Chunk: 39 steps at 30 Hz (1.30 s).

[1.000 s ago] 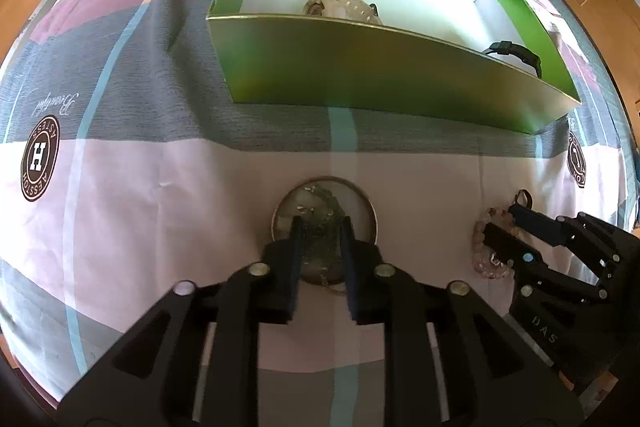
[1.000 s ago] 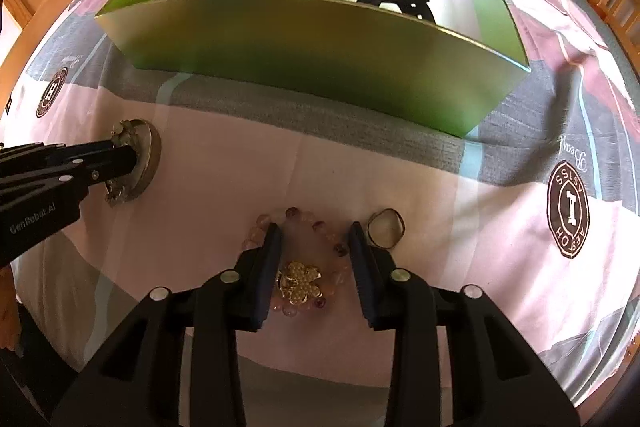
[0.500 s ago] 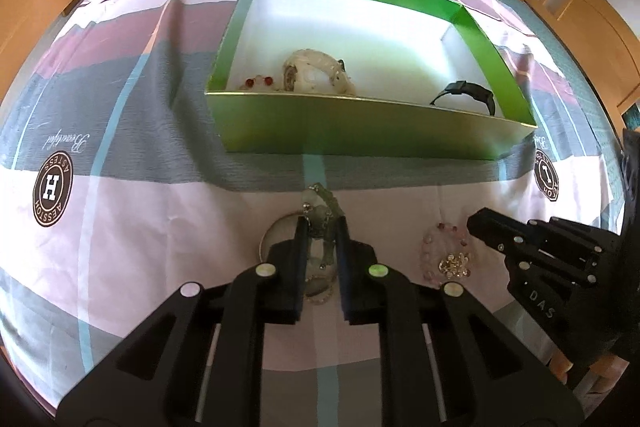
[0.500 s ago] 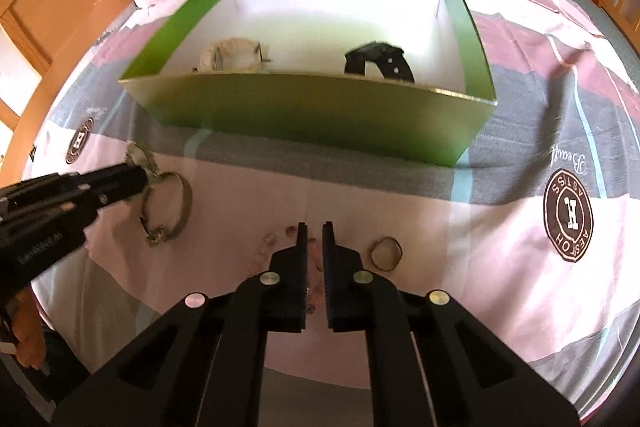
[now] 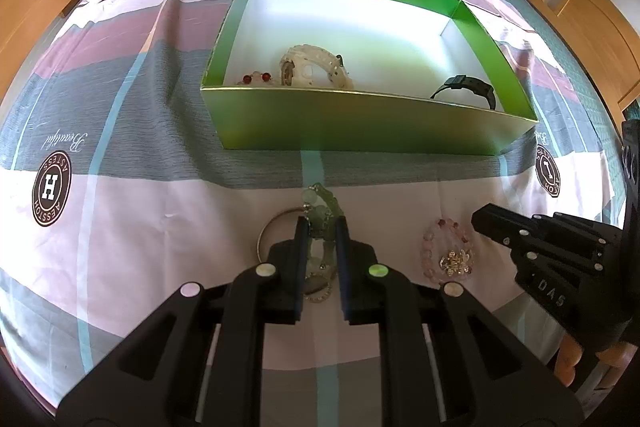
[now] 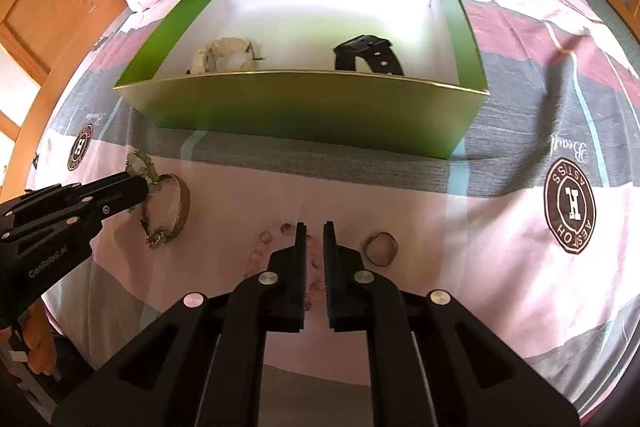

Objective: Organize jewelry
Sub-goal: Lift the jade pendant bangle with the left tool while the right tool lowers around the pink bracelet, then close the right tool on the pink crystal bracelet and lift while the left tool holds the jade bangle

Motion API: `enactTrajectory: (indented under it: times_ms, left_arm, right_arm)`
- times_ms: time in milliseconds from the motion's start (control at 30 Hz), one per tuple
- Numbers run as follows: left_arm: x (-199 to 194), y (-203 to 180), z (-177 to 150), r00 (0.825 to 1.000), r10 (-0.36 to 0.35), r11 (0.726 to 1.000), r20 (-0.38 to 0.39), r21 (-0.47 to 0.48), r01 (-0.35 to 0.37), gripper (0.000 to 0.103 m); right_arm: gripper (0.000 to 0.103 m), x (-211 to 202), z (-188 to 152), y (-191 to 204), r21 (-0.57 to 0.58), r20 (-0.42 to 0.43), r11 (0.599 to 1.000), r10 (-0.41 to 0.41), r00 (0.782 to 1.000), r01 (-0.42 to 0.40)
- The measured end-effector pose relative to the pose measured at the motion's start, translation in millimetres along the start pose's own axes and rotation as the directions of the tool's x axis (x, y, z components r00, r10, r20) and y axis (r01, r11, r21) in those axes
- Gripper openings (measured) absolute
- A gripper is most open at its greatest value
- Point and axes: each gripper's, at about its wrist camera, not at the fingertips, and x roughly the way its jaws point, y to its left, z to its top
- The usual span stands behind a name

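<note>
Striped bed sheet [image 5: 160, 227], soft, creased. Left gripper [image 5: 320, 231] clamped on green bead bracelet [image 5: 320, 199], tangled with bangle [image 5: 266, 231]: risk of dragging it along or dropping beads. Right gripper [image 6: 315, 231] jaws at narrow gap, opening, gripping nothing, over pink bracelet [image 5: 444, 255] lying on sheet; ring [image 6: 382, 247] just beside, easy to knock. Green box [image 5: 360, 123] ahead, tall near wall to clear; open room inside.
</note>
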Motion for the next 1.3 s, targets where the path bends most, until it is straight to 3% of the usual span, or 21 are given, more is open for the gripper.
enactTrajectory:
  times_ms: [67, 200, 300, 400, 467, 500, 600, 867, 1000, 1167, 1200, 1267, 1300]
  left_arm:
    - [0, -1, 0, 1.0, 0.001, 1.0, -0.002, 0.003, -0.001, 0.013]
    - [1, -2, -1, 1.0, 0.0, 1.0, -0.004, 0.011, 0.0, 0.013]
    - [2, -3, -1, 1.0, 0.002, 1.0, -0.008, 0.013, -0.002, 0.013]
    - [3, -3, -2, 1.0, 0.003, 1.0, -0.012, 0.015, -0.003, 0.013]
    - [4, -3, -2, 1.0, 0.002, 1.0, -0.013, 0.015, -0.002, 0.013]
    - [4, -2, -2, 1.0, 0.003, 1.0, -0.013, 0.013, -0.003, 0.013]
    - [4, 0, -1, 1.0, 0.003, 1.0, -0.015, 0.008, -0.003, 0.013]
    - [-9, 33, 9, 0.999, -0.049, 0.996, -0.006, -0.074, 0.048, 0.014]
    - [-11, 40, 10, 0.995, -0.102, 0.99, -0.02, -0.101, 0.099, 0.014]
    - [-5, 36, 8, 0.993, -0.111, 0.99, -0.051, -0.095, 0.106, 0.014]
    - [-4, 36, 8, 0.993, -0.108, 0.99, -0.051, -0.096, 0.103, 0.014]
    - [-4, 40, 8, 0.994, -0.094, 0.99, -0.052, -0.111, 0.088, 0.022]
    - [-4, 42, 8, 0.994, -0.09, 0.989, -0.054, -0.123, 0.083, 0.029]
  right_arm:
    - [0.012, -1, 1, -4, 0.009, -0.003, 1.0, -0.004, 1.0, 0.004]
    - [0.033, 8, 0, -5, -0.014, -0.059, 0.999, -0.042, 0.997, 0.041]
    - [0.035, 20, -7, 1, -0.042, -0.125, 0.999, -0.027, 0.992, 0.022]
    - [0.034, 20, -10, 8, -0.074, -0.11, 0.997, -0.046, 0.993, 0.038]
    - [0.024, 19, -10, 10, -0.07, -0.114, 0.997, -0.014, 0.993, 0.006]
    - [0.008, 21, -11, 10, -0.072, -0.12, 0.997, -0.007, 0.993, -0.002]
    - [0.001, 15, -11, 13, -0.084, -0.091, 0.996, 0.006, 0.996, -0.014]
    - [0.0, -25, 4, -3, -0.001, 0.073, 0.995, 0.101, 0.992, -0.101]
    - [0.001, -26, -1, -14, 0.022, 0.043, 0.994, 0.107, 0.993, -0.108]
    - [0.001, -15, -1, -14, 0.048, -0.005, 0.992, 0.119, 0.993, -0.118]
    - [0.003, -14, -1, -14, 0.052, -0.009, 0.99, 0.13, 0.991, -0.129]
    - [0.017, -10, -2, -10, 0.05, -0.028, 0.987, 0.153, 0.988, -0.152]
    - [0.031, -8, -3, -7, 0.043, -0.031, 0.987, 0.156, 0.987, -0.155]
